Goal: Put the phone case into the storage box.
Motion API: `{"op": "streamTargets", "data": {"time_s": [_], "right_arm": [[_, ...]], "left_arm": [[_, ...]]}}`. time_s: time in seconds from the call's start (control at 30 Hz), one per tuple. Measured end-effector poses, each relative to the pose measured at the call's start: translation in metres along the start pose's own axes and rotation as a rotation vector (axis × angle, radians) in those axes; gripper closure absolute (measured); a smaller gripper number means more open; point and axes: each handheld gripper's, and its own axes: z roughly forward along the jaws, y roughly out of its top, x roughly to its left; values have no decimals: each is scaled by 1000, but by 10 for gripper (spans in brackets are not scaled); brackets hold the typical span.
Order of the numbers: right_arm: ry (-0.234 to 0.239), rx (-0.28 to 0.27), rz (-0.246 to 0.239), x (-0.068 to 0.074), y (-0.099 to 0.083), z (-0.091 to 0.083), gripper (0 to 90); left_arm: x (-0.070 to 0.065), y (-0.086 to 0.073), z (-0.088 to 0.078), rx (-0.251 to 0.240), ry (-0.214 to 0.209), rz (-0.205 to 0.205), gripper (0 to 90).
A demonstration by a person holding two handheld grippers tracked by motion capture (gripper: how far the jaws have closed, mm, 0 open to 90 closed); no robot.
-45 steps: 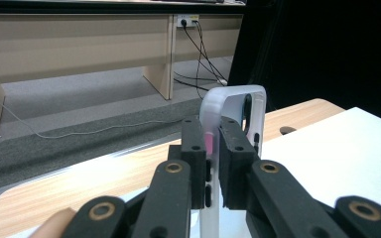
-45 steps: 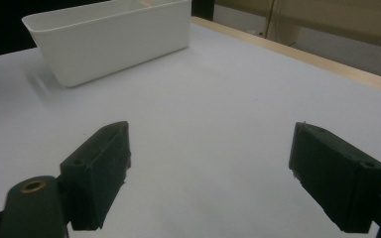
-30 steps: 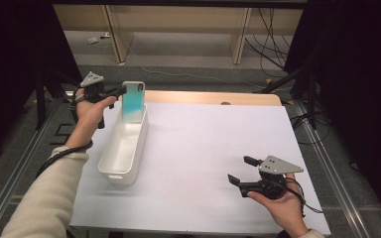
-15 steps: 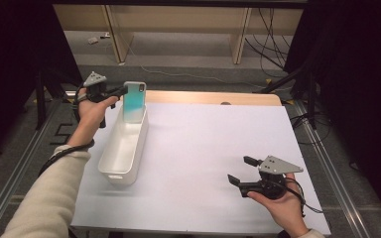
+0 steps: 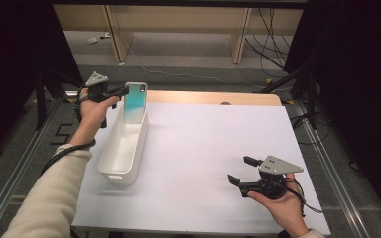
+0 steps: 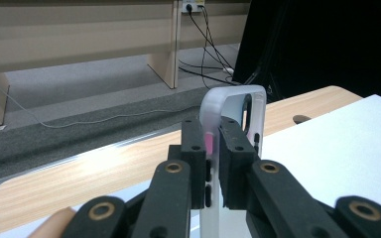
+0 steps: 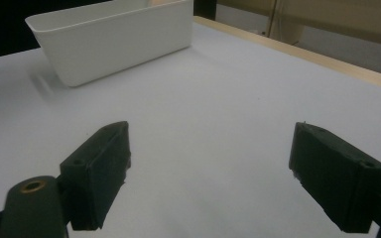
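left tongs (image 5: 124,91): clamped on phone case (image 5: 135,101) edge
phone case: upright, over far end of white bin (image 5: 124,148)
right tongs (image 5: 241,170): wide, nothing between, well apart from bin, above desk (image 5: 203,148)

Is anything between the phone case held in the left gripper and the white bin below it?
Nothing visible. The left gripper has its jaws clamped on the edge of the phone case, which stands upright over the far end of the white bin. The bin's inside looks bare beneath it.
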Motion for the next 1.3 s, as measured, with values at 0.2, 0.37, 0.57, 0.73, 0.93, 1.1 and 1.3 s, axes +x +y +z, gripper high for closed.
{"op": "streamTargets", "data": {"time_s": [0.2, 0.37, 0.57, 0.73, 0.93, 1.1, 1.3], "right_arm": [[-5, 4, 1, 0, 0, 0, 174], [0, -2, 1, 0, -1, 1, 174], [0, -3, 1, 1, 0, 1, 174], [3, 2, -2, 1, 0, 1, 174], [2, 2, -6, 1, -1, 1, 173], [3, 3, -7, 1, -1, 1, 173], [1, 4, -8, 1, -1, 1, 173]], "left_arm": [[1, -2, 2, 1, 2, -5, 825], [1, -2, 3, 5, 4, -3, 825], [2, -3, 4, 9, 8, -6, 824], [3, -5, 5, 12, 11, -10, 824], [4, -6, 6, 17, 12, -11, 824], [5, -7, 7, 18, 12, -11, 824], [6, -10, 8, 22, 13, -13, 824]]}}
